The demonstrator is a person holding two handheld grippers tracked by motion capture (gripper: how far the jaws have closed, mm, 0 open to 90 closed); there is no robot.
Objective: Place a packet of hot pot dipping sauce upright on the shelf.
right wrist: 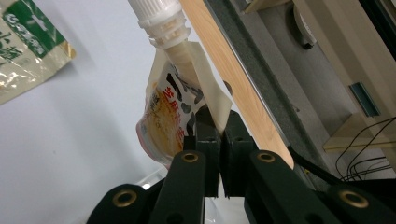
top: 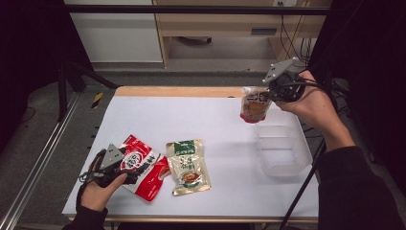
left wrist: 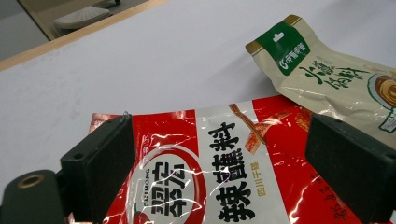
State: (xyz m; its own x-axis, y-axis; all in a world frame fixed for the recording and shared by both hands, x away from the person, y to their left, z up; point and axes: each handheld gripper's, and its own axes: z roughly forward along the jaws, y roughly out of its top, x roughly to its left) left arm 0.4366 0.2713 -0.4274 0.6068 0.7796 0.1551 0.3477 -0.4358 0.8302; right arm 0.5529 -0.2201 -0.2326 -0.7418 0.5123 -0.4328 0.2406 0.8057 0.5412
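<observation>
A red snack pouch [top: 146,173] lies flat at the table's front left, and my left gripper [top: 129,164] sits low over its near end. In the left gripper view the jaws stand wide open on either side of the red pouch [left wrist: 210,182]. A beige pouch with a green top [top: 187,166] lies just right of it, slightly overlapping it. At the back right, my right gripper [top: 269,94] is shut on the side edge of a spouted pouch [top: 253,105], which hangs in the air. In the right gripper view the spouted pouch [right wrist: 170,116] has a white cap and the jaws of my right gripper [right wrist: 215,128] pinch its seam.
A clear plastic tub [top: 282,149] stands on the white table [top: 191,120] at the right, below and in front of the hanging pouch. A wooden strip [top: 177,91] edges the table's far side. A black cable [top: 299,191] crosses the front right corner.
</observation>
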